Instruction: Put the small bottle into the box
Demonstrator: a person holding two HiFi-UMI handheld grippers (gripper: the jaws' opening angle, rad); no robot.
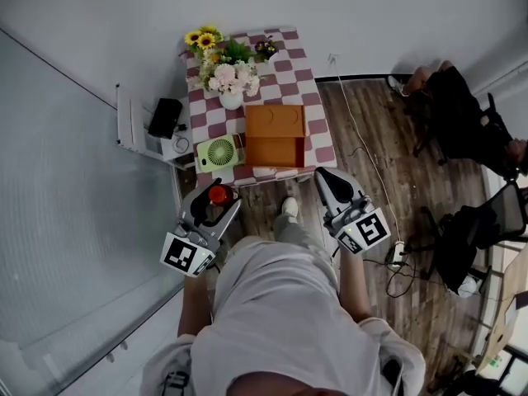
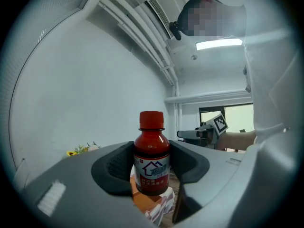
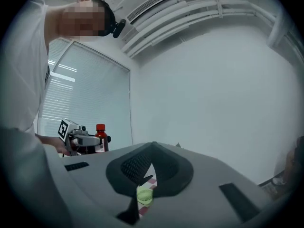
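Observation:
A small dark-red bottle [image 1: 219, 194] with a red cap stands upright between the pads of my left gripper [image 1: 221, 198], which is shut on it, held in the air in front of the table. In the left gripper view the bottle [image 2: 152, 158] fills the gap between the dark pads [image 2: 115, 167]. The orange box [image 1: 275, 134] sits on the checkered table [image 1: 318, 130], beyond both grippers. My right gripper [image 1: 324, 176] hovers shut and holds nothing, right of the box's near edge. Its jaws [image 3: 153, 147] meet at the tips. From there I see the left gripper with the bottle [image 3: 100, 137].
A vase of flowers [image 1: 231, 77] and a green fan [image 1: 219, 152] stand on the table left of the box. A white side stand with a black item [image 1: 165, 118] is left of the table. Dark chairs [image 1: 462, 126] and a cable with a power strip [image 1: 396, 256] lie to the right.

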